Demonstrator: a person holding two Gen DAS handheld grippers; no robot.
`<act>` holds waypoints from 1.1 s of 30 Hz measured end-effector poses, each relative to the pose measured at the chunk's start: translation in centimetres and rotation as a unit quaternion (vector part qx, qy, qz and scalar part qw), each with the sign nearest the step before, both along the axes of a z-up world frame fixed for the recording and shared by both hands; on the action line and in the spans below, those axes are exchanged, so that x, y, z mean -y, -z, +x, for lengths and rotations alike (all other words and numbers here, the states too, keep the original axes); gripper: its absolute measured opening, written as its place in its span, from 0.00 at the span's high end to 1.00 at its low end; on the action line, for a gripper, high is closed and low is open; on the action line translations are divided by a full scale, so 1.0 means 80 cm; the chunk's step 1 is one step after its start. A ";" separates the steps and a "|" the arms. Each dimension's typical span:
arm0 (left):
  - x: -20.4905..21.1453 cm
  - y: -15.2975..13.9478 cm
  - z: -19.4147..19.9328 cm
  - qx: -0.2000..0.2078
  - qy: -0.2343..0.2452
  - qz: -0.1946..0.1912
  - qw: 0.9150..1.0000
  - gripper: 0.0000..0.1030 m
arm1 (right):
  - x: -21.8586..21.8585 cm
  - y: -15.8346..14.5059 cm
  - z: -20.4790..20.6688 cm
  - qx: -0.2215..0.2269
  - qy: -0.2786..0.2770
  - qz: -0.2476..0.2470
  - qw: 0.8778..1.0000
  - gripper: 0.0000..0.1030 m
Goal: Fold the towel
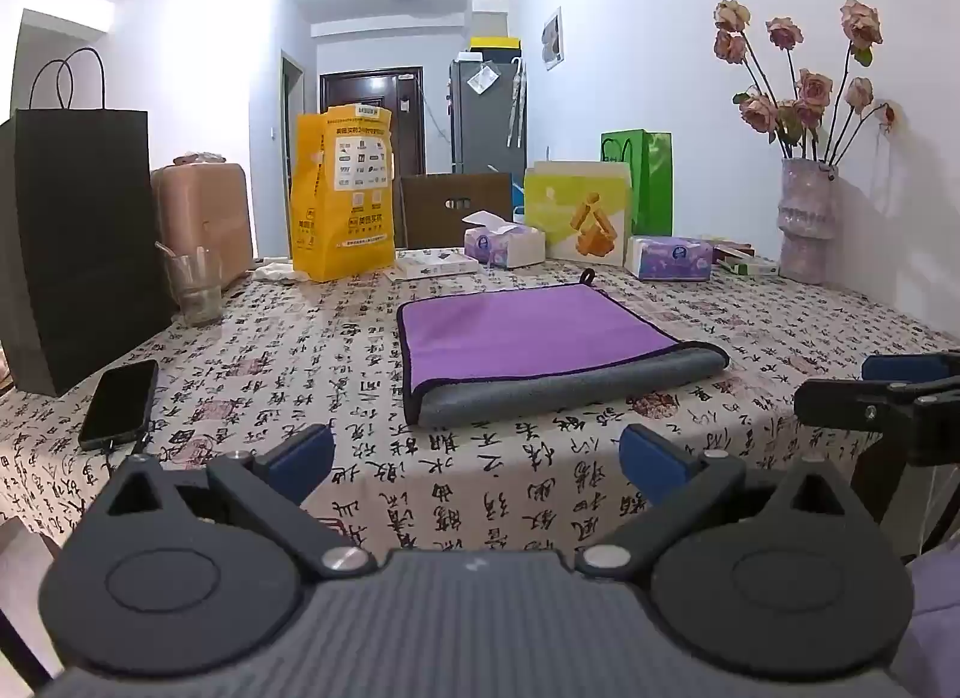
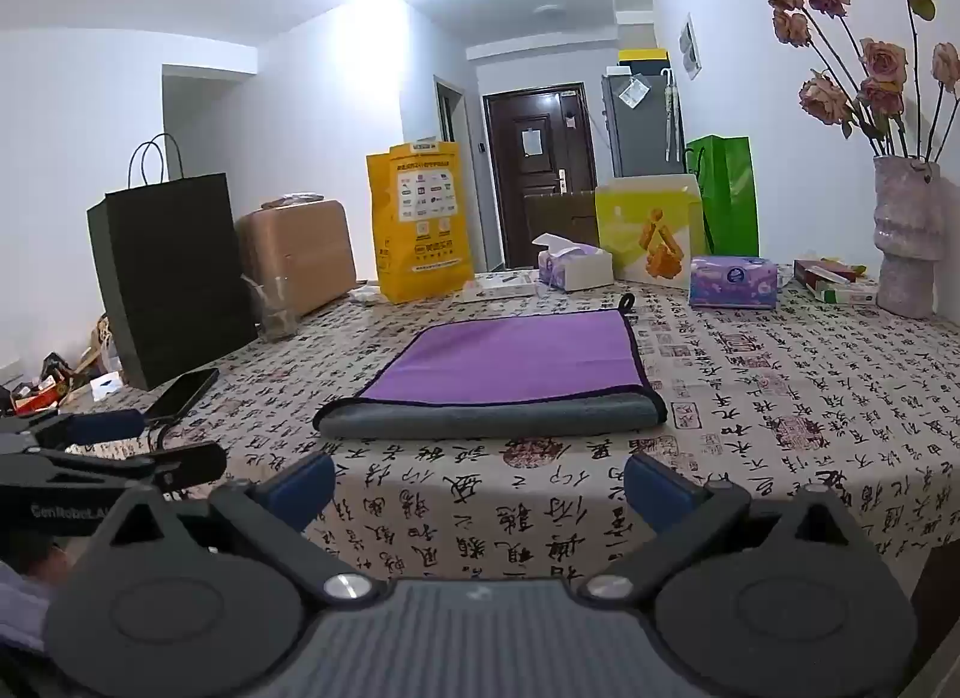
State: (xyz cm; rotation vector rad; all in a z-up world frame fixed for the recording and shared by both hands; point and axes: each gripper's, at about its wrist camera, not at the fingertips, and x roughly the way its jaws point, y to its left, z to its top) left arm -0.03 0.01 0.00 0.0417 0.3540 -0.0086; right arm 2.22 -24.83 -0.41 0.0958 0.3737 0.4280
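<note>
On the bench (image 1: 336,338), spread with a calligraphy-print cloth, the towel (image 1: 540,338) lies flat near the middle, just ahead of both claws. It already looks folded once: a purple face is on top, and a rounded grey fold runs along the near edge, with dark piping along the sides and a small hanging loop (image 2: 627,300) at the far right corner. Judging from that, at least one fold is done; whether another is wanted cannot be told, but the piece is still fairly broad, so a further fold across it seems likely to remain.

The left claw (image 1: 477,458) is held back at the near edge of the bench, its blue pads wide apart and nothing between them. The right claw (image 2: 480,479) is in the same posture, spread wide and empty, short of the towel's grey fold. Each claw also shows at the edge of the other's view, and neither touches the towel.

Along the far side stand the containers. A black paper bag (image 1: 84,242) is upright at the left, its contents hidden. A glass (image 1: 195,284) beside it holds what looks like a thin stick or straw. A yellow printed bag (image 1: 342,194) and a green gift bag (image 2: 723,194) stand closed to view. One tissue box (image 1: 504,245) has a sheet pulled up from its slot; a second tissue pack (image 2: 733,281) lies sealed. A pale vase (image 2: 906,242) at the right holds dried roses. A phone (image 1: 120,404) lies left of the towel, well apart from it.
</note>
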 end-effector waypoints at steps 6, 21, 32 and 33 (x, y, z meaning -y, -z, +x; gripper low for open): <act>-0.001 0.000 -0.003 0.001 0.001 0.000 1.000 0.00 | 0.000 0.001 0.001 -0.002 0.000 0.001 1.000 0.00; 0.000 -0.001 -0.001 -0.005 0.000 0.001 1.000 0.00 | 0.001 0.001 0.003 -0.005 0.001 0.001 1.000 0.00; 0.000 -0.001 0.000 -0.007 0.000 0.001 1.000 0.00 | -0.002 0.003 0.003 -0.007 -0.001 0.001 1.000 0.00; 0.000 -0.001 0.000 -0.007 0.000 0.001 1.000 0.00 | -0.002 0.002 0.003 -0.007 -0.001 0.001 1.000 0.00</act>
